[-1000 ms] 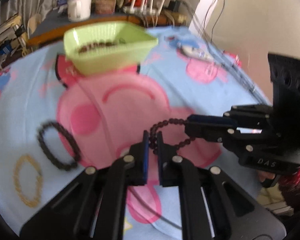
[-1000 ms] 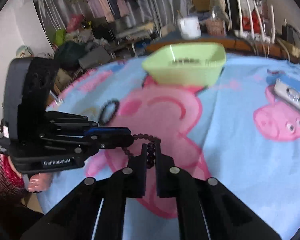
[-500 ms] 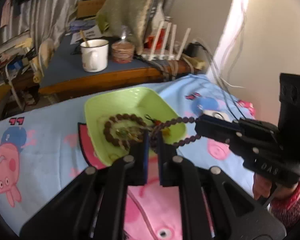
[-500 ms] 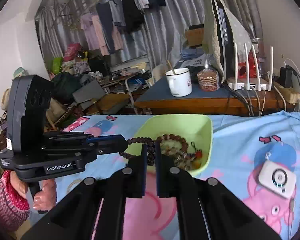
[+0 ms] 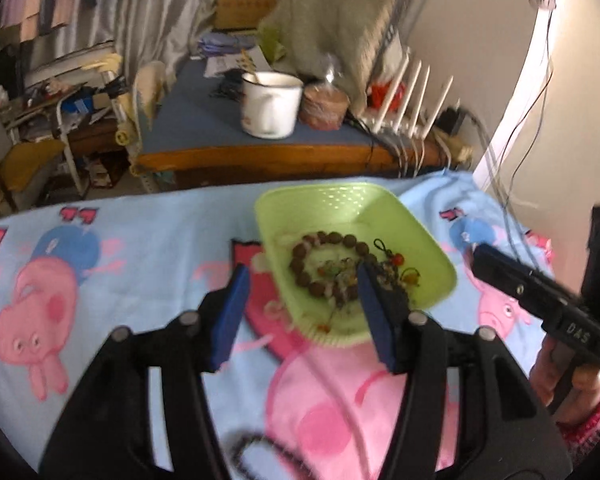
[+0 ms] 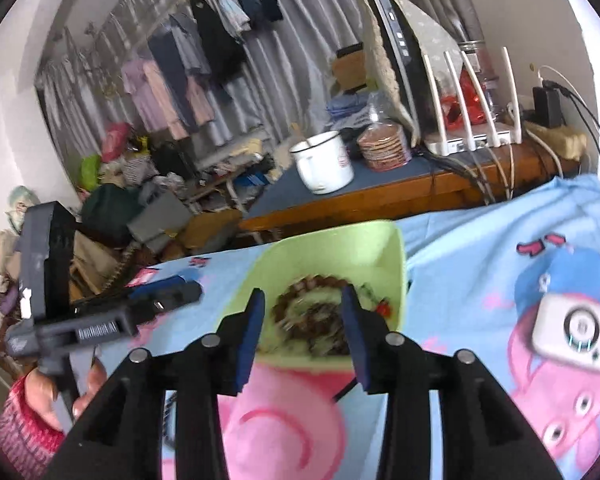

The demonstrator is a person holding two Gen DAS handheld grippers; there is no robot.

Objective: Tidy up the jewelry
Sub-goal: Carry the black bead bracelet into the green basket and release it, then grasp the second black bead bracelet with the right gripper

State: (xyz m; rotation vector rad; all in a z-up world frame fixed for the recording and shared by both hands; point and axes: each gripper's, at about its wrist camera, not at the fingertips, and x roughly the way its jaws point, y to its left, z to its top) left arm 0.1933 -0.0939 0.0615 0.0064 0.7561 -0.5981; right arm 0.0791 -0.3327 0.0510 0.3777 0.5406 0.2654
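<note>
Both my grippers, left [image 5: 300,300] and right [image 6: 304,320], have just been opening and now gape with nothing between the pads. The dark bead strand they stretched between them half a second ago now lies in the tray [image 5: 432,256].

We count two grippers: the left gripper [image 5: 300,312] and the right gripper [image 6: 304,332]. One green basket [image 5: 328,200] sits on the bedspread. Inside it we make out one large brown bead bracelet [image 5: 300,268], and perhaps two or three smaller pieces tangled beside it, too blurred to separate. One dark bracelet [image 5: 252,446] lies outside the basket. Behind, we see one white mug [image 6: 324,164], one router [image 6: 476,136] with four antennas, and one small white device [image 6: 576,330].
</note>
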